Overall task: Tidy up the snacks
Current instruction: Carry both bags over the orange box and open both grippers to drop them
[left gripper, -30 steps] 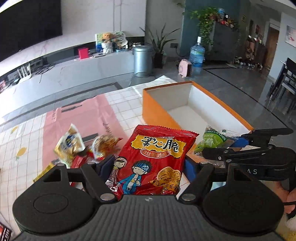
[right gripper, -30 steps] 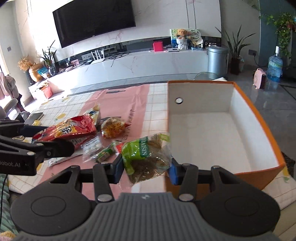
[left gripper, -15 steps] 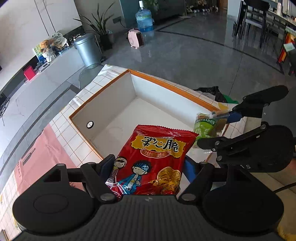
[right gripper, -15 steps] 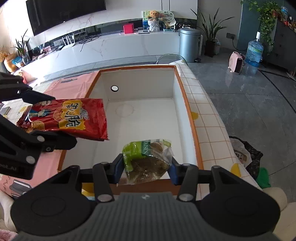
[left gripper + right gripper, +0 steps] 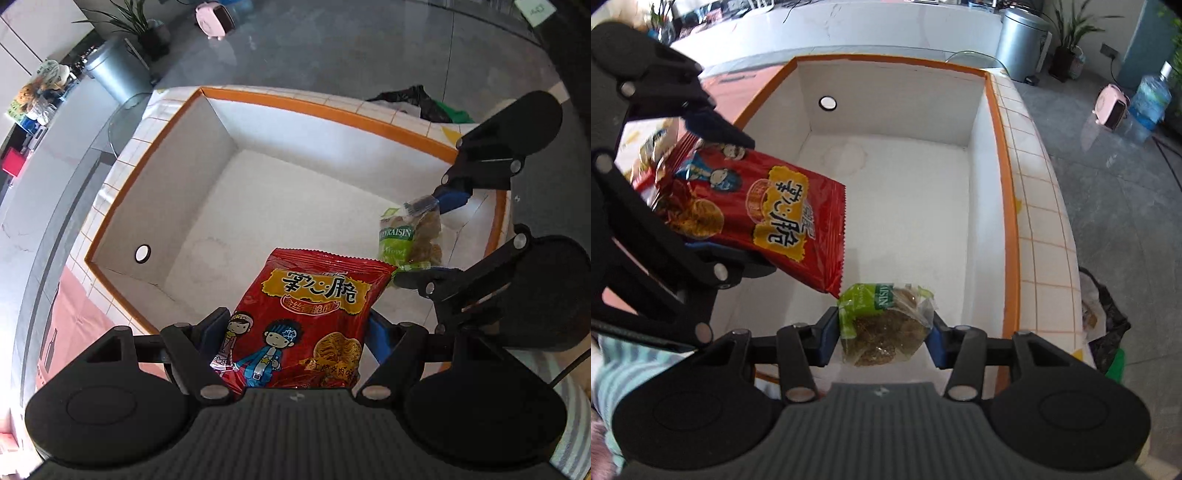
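Left wrist view: the left gripper points steeply down over the box, an orange-rimmed carton with white walls and floor; its jaws stand wide and clamp the red packet by its lower end, the packet's top edge hanging above the box floor; to the right the right gripper holds the green bag over the box's right side, near the red packet but apart from it; the box sits on a tiled cloth; a grey bin stands on the floor beyond.

Right wrist view: the right gripper is about half open, its blue pads pressing both sides of the green bag, which hangs above the near end of the box; the left gripper reaches in from the left with the red packet gripped, the packet's lower corner just beside the bag's top; the box floor beneath both is bare.
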`<state>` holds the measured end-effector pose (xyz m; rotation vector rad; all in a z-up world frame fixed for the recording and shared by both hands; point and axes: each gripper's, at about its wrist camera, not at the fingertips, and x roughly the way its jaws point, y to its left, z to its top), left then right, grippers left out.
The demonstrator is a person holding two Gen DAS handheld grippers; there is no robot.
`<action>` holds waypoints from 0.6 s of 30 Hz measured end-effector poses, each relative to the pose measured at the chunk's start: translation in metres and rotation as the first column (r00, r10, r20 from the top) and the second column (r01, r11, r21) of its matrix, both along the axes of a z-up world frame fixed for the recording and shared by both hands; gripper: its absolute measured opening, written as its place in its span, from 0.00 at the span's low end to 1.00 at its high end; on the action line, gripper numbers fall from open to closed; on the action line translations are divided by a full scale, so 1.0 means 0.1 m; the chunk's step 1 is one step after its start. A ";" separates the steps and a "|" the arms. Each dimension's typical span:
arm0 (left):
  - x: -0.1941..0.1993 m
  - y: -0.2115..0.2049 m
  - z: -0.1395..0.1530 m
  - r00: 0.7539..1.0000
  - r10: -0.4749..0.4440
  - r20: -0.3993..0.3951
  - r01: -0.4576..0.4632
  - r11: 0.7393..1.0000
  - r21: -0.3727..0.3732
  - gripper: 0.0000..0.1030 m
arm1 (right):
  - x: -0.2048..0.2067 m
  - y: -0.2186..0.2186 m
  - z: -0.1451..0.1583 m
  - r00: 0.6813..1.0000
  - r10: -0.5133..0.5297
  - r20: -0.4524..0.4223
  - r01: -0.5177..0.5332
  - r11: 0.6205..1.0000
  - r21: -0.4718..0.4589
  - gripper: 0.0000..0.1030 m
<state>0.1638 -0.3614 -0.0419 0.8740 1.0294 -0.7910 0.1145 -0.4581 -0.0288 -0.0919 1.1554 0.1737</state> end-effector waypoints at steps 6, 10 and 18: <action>0.08 -0.02 -0.10 1.000 0.004 -0.019 -0.003 0.999 0.049 0.85 | 0.08 0.04 -0.01 0.998 0.038 -0.043 -0.039 0.999 -0.014 0.43; 0.09 0.00 -0.11 1.000 0.011 -0.014 -0.010 0.999 0.040 0.87 | 0.13 0.08 -0.03 0.996 0.060 -0.061 -0.062 0.998 -0.027 0.43; 0.05 0.10 -0.02 0.999 0.023 -0.028 -0.024 1.000 -0.015 0.91 | 0.09 0.15 0.05 0.995 0.053 -0.080 -0.057 0.997 -0.047 0.52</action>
